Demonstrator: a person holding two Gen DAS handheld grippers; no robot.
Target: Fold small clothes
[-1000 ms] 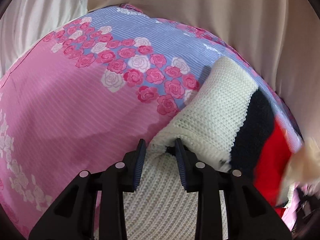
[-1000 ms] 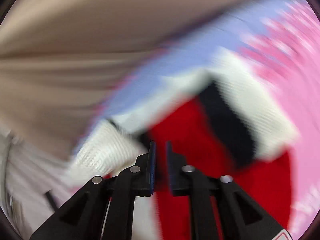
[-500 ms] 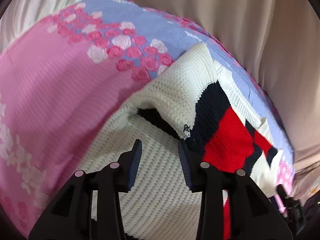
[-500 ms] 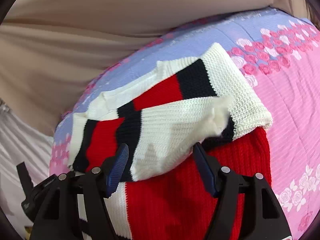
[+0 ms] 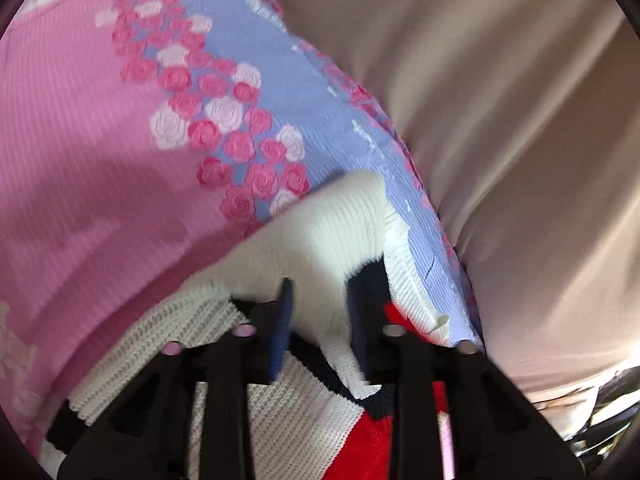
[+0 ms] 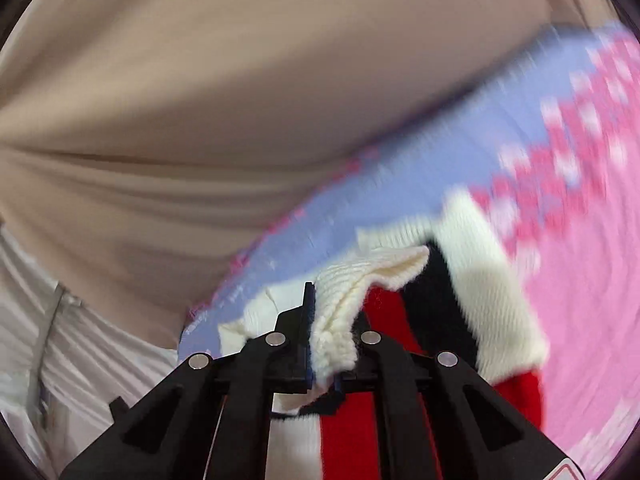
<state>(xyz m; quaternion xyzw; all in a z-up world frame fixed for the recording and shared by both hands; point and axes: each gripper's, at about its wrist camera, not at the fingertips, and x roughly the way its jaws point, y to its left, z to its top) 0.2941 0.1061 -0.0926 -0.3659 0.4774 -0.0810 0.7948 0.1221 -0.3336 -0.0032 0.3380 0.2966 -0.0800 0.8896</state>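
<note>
The right gripper is closing its fingers on a bunched cream edge of the knit sweater. The left gripper pinches a cream fold, seemingly firmly. Soft, light and stretchy, the sweater lies on the floral bedspread; ribbed edges give the surest hold. Both grippers tilt downward.

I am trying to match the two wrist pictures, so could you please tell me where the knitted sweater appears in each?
Left wrist: the sweater fills the lower middle, a white fold between the left tongs.
Right wrist: the sweater sits lower middle to right, its white edge pinched in the closing right tongs.
Shared landmark: the pink and lilac rose bedsheet beneath it.
</note>
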